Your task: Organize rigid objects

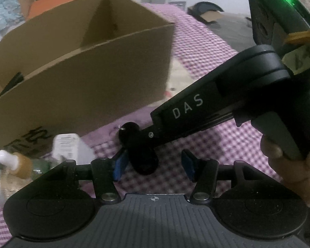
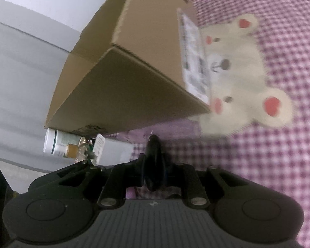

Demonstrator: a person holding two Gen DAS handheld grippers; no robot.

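A small black rounded object (image 2: 154, 144) is clamped in my right gripper (image 2: 154, 175), whose jaws are shut on it. In the left wrist view the right gripper (image 1: 138, 140) reaches in from the right, marked DAS, and holds the black object (image 1: 143, 161) between the blue pads (image 1: 118, 165) of my left gripper (image 1: 154, 166). The left jaws stand open: the object lies close to the left pad and clear of the right one. An open cardboard box (image 1: 82, 62) stands just beyond on the purple checked cloth (image 1: 217, 140).
At the box's near left corner lie a white bottle (image 2: 51, 142), a dropper bottle (image 1: 14, 161) and a small white carton (image 1: 68, 146). A bear print (image 2: 237, 72) marks the cloth beside the box (image 2: 134, 72). A person's hand (image 1: 289, 165) grips the right tool.
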